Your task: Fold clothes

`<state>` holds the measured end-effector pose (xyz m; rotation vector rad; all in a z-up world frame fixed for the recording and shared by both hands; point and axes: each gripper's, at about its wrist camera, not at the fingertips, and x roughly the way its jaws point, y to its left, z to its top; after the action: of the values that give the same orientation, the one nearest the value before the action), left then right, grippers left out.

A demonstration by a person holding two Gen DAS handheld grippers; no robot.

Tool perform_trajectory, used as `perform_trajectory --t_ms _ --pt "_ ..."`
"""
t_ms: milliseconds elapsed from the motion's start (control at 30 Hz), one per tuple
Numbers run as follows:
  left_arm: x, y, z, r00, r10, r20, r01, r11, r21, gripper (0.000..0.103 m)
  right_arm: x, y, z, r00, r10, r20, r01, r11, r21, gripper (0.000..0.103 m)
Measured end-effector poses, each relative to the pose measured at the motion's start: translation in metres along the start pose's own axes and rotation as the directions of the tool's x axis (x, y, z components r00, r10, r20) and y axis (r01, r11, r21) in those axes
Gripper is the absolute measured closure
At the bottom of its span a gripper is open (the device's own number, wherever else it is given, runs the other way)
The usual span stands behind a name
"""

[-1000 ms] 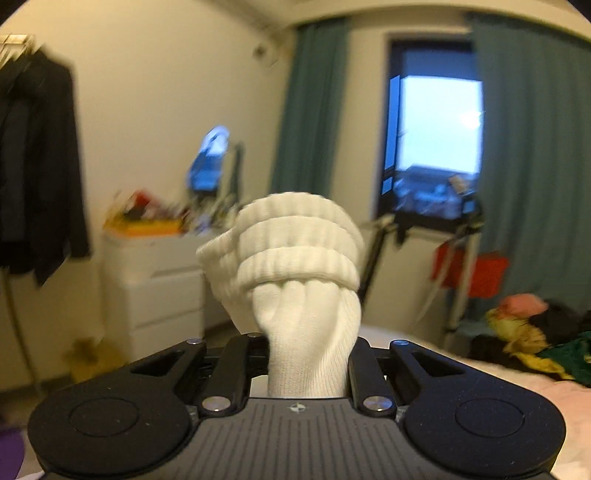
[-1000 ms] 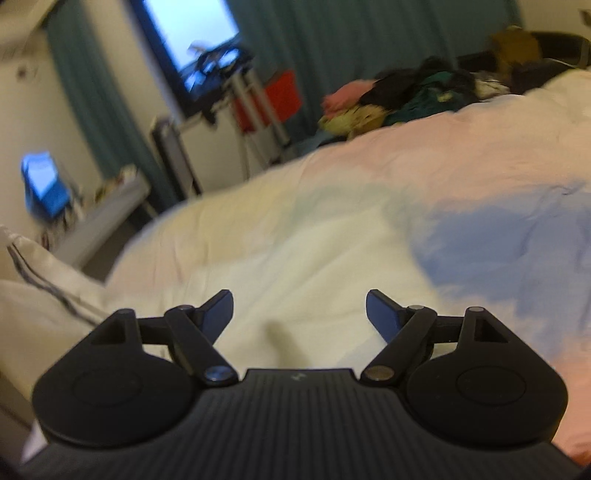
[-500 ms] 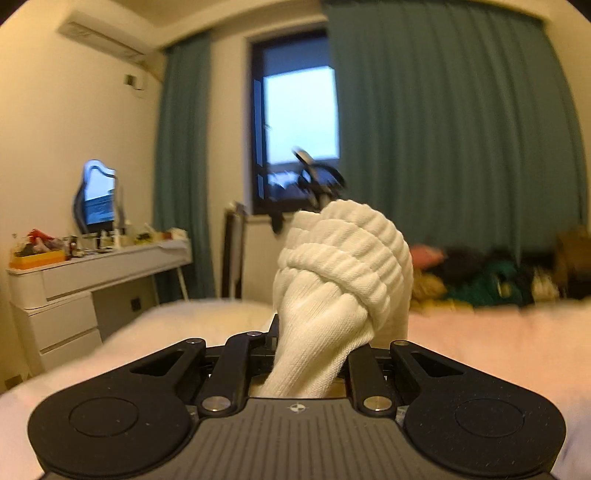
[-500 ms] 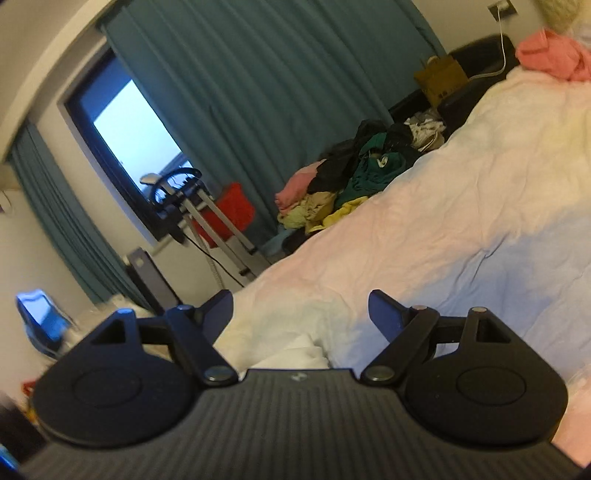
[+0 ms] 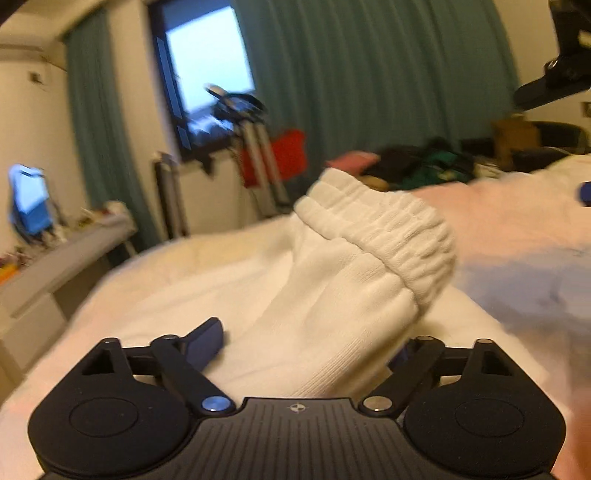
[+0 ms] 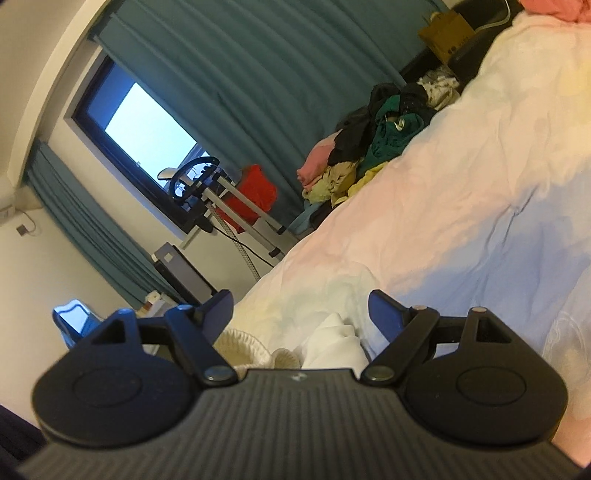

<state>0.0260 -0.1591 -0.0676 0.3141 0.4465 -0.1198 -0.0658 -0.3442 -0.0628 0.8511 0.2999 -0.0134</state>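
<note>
left gripper jaws wide, nothing pinched | rolled white ribbed sock bundle lies loose between them on pale bed cover, cuff toward upper right | right gripper also open, empty, farther off

You had the window as reference: teal curtains flanked it, a red bin sat below it, a cardboard box stood far right.
</note>
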Motion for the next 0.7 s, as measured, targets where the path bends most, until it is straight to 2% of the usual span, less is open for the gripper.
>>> perform_trajectory --t_ms 33,167,233,367,467,600,700 --pt "-0.005 0.006 -0.001 1.0 -0.029 -0.011 0.029 1.0 0.009 0.003 0.0 -0.001 0.0 1.0 0.003 -0.004 -0.003 1.0 0.012 0.02" --pt "-0.026 0.043 -0.01 0.991 -0.131 -0.002 0.131 0.991 0.031 0.003 0.001 0.007 -0.005 0.999 0.023 -0.037 -0.023 1.0 -0.009 0.02" --pt "-0.041 0.067 -0.018 0.988 -0.154 0.017 0.153 0.988 0.031 0.002 0.005 0.011 -0.009 0.996 0.045 -0.072 -0.047 0.999 -0.021 0.02" --pt "-0.064 0.102 -0.033 0.989 -0.136 0.051 0.138 0.989 -0.046 0.002 0.022 0.011 -0.024 0.978 0.079 -0.193 -0.077 0.997 0.016 0.02" --pt "-0.085 0.125 -0.042 0.994 -0.097 0.051 0.104 0.984 -0.144 0.001 0.043 0.007 -0.041 0.949 0.098 -0.299 -0.079 0.994 0.075 0.021" --pt "-0.082 0.157 -0.05 0.996 -0.085 -0.003 0.079 0.941 -0.328 0.001 0.064 0.006 -0.062 0.912 0.153 -0.381 -0.101 0.983 0.151 0.022" --pt "-0.084 0.173 -0.049 0.997 -0.071 -0.02 0.058 0.915 -0.398 0.001 0.076 0.013 -0.072 0.896 0.188 -0.402 -0.132 0.978 0.163 0.024"
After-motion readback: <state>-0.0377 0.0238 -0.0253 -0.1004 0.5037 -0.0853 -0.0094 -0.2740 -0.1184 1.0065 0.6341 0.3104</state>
